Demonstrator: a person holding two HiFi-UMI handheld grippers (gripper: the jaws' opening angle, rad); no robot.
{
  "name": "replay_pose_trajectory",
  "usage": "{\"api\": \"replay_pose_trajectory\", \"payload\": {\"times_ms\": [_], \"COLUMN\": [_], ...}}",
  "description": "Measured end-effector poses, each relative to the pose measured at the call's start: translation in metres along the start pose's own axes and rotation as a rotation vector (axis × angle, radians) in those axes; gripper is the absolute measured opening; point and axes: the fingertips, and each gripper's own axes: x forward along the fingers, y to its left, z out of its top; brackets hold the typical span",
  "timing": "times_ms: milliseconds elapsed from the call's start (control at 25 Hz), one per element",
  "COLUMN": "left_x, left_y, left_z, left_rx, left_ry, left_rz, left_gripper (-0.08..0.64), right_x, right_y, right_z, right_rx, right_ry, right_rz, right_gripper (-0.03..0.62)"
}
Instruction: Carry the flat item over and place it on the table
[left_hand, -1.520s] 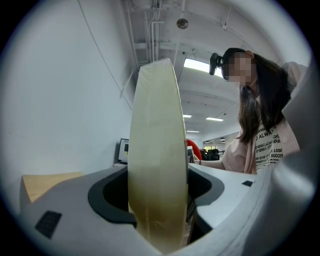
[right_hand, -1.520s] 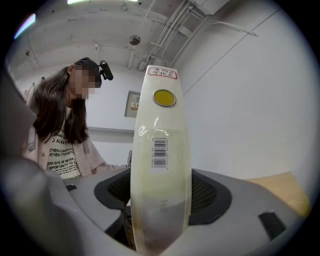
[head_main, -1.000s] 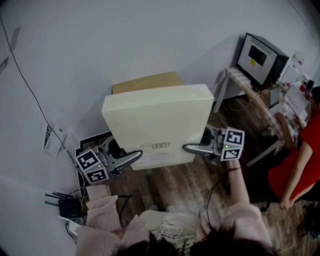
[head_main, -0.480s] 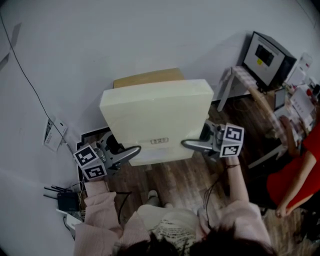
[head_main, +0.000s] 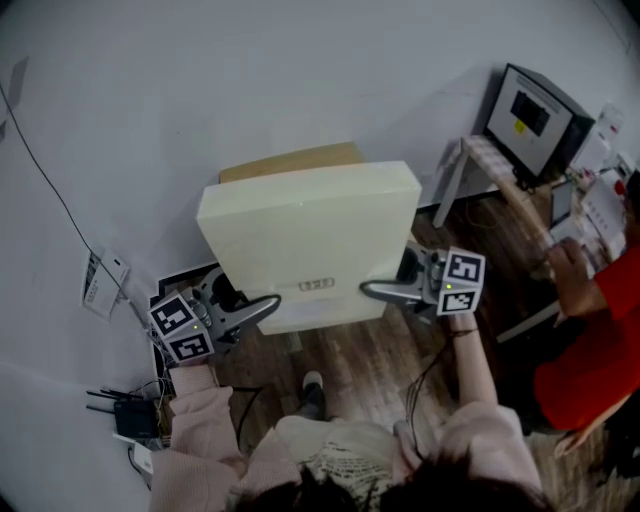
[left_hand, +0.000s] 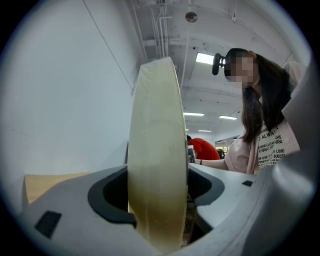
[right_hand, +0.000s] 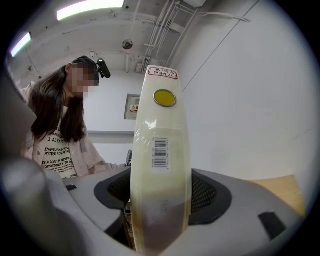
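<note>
A thick, flat cream slab (head_main: 310, 240) wrapped in clear film hangs in the air in front of me, held level by both grippers. My left gripper (head_main: 262, 308) is shut on its near left edge and my right gripper (head_main: 378, 291) on its near right edge. In the left gripper view the slab's edge (left_hand: 157, 165) stands upright between the grey jaws, pressed on both sides. The right gripper view shows the same slab edge (right_hand: 161, 165) with a barcode label and a yellow round sticker, clamped between the jaws.
A tan cardboard box (head_main: 290, 162) sits behind the slab against the white wall. A white table (head_main: 490, 165) with a dark monitor (head_main: 535, 110) stands at the right. A person in red (head_main: 600, 340) is at the far right. A router and cables (head_main: 135, 415) lie on the floor at left.
The slab and both grippers have stayed almost in place, drifting slightly left. The person in red at the right has shifted, and my view has tilted a little.
</note>
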Motion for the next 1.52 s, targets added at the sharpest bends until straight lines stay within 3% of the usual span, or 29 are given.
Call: {"api": "replay_pose_trajectory", "payload": {"times_ms": [600,1280,1520], "left_x": [0.024,0.019,0.019], "left_y": [0.100,0.199,0.215], "left_z": [0.009,0.003,-0.003], "left_rx": [-0.016,-0.033,-0.022], "left_ry": [0.017,0.022,0.033], "left_rz": [-0.022,-0.029,-0.033], "left_gripper": [0.322,0.324,0.324], "right_x": [0.029,0.083,0.091], "right_y": [-0.095,-0.177,-0.189], "right_z": [0.003,-0.008,-0.015], "right_rx": [0.021,0.021,0.014], "right_ry": [0.023,0.063,0.062], "right_rz": [-0.027,-0.037,-0.040], "right_gripper": [0.308,0.310,0.311]}}
